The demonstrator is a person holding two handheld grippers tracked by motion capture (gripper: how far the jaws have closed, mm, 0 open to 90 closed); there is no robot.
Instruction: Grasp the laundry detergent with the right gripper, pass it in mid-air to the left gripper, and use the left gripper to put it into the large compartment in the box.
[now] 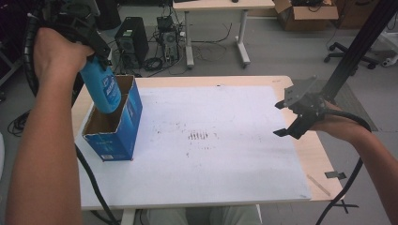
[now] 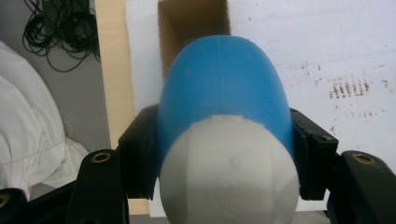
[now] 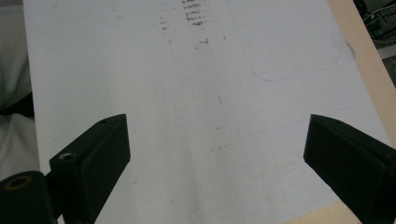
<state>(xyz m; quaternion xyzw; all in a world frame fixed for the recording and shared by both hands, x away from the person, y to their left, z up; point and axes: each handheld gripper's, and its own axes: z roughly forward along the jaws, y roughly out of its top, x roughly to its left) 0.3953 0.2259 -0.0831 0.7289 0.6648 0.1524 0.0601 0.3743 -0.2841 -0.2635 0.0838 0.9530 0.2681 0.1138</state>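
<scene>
Fingers point(image 2: 140, 154) of the left gripper point(image 2: 224, 154) pinch the smooth blue plastic bottle point(image 1: 104, 91) near its white cap; light, rigid, likely slippery over the open blue cardboard box point(image 1: 123, 129).

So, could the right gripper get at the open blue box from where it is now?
Probably yes. The right gripper hangs open and holds nothing, with bare white sheet between it and the blue box. But the left gripper holds a blue bottle over the box's opening.

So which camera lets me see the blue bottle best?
The high view: the blue bottle shows from the side, label visible, tilted over the open blue box. The left gripper view shows it end-on, white base nearest, clamped in the left tool. The right gripper view looks at the white table cover.
</scene>
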